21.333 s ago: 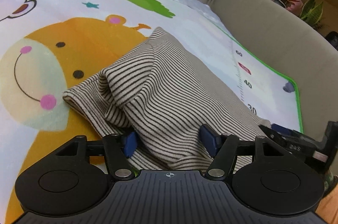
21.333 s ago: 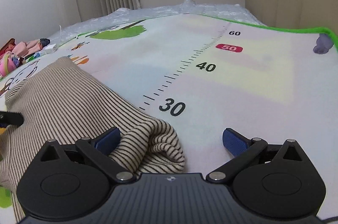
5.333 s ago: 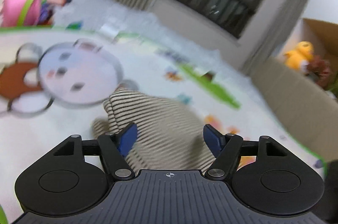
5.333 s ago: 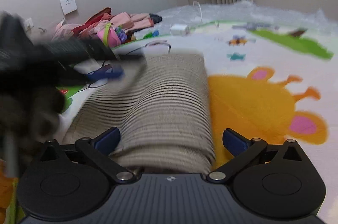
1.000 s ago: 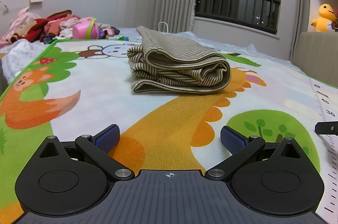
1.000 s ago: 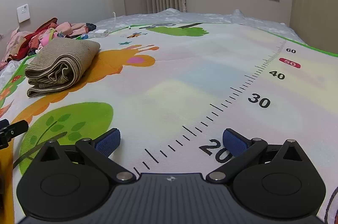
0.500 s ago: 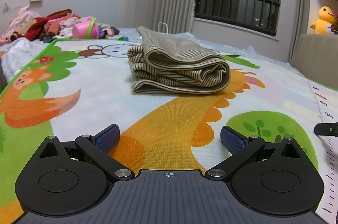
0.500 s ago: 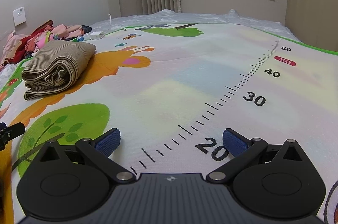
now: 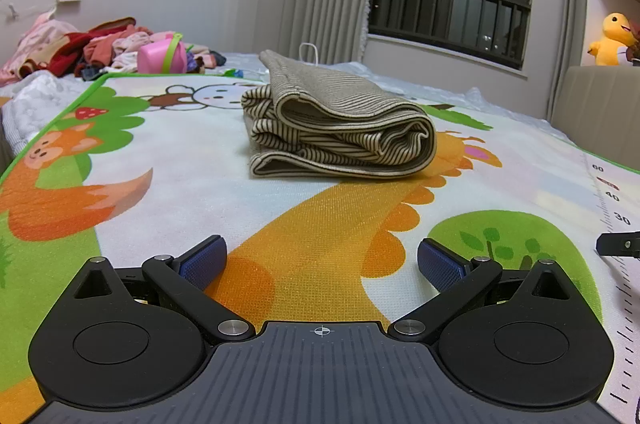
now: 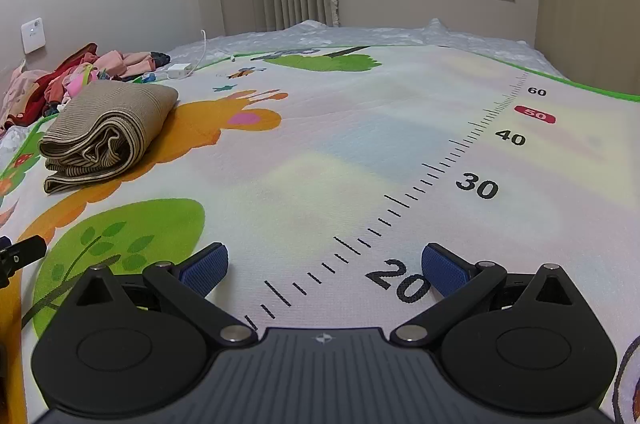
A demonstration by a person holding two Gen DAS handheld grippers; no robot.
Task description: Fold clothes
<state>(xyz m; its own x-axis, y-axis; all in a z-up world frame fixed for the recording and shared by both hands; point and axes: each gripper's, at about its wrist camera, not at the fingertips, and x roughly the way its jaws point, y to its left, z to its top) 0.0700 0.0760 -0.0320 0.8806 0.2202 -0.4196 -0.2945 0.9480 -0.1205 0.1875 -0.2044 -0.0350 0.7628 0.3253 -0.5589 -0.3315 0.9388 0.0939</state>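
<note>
So the striped top [image 9: 340, 127] is sitting folded into a chunky bundle on the play mat [image 9: 320, 224], toward the mat's far left corner, nearer the left edge than the ruler printed along the right edge. Left gripper [image 9: 320, 262] and right gripper [image 10: 324, 268] are both spread wide with nothing between the blue pads, hovering low over the mat's near edge, well apart from the bundle.

My guess on handling: light, soft ribbed knit, floppy, not slippery at all. The layers look loose, with open ends facing the left camera and a rounded fold on the right. If it needs moving I'd pinch through all the layers at that rounded fold, or scoop from under, because grabbing just the top flap would probably unroll it.

Container-wise, nothing really holds anything. There's a pile of clothes [image 9: 80, 49] past the mat's far left corner with a pink cup [image 9: 162, 57] beside it; can't tell what's in the cup.
</note>
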